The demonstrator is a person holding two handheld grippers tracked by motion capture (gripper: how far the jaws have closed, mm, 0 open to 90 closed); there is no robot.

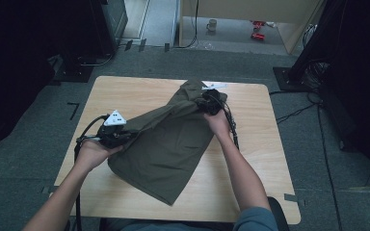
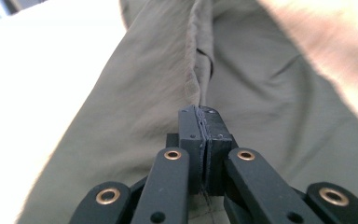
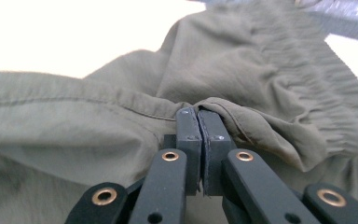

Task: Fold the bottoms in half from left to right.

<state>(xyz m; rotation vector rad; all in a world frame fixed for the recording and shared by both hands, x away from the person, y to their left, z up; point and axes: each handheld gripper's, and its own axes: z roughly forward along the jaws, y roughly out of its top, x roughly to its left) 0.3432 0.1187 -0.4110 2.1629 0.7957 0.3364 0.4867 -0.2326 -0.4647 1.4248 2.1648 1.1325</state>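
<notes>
An olive-green garment (image 1: 166, 144) lies across the middle of the wooden table (image 1: 115, 91), its upper edge lifted between my two hands. My left gripper (image 1: 125, 131) holds that edge at the left, shut on a seam fold (image 2: 198, 88) that runs away from its black jaws. At the far end my right gripper (image 1: 207, 103) is shut on a hemmed edge (image 3: 168, 109) of the cloth, beside a gathered elastic band (image 3: 307, 93). The garment (image 2: 135, 93) hangs slack below the grips, its lower part resting on the tabletop.
Bare wood (image 1: 265, 144) of the table surrounds the garment on all sides. A small white object (image 1: 214, 86) lies at the table's far edge. Dark stands and cables (image 1: 298, 110) sit on the grey floor around; a mug (image 1: 212, 25) stands farther off.
</notes>
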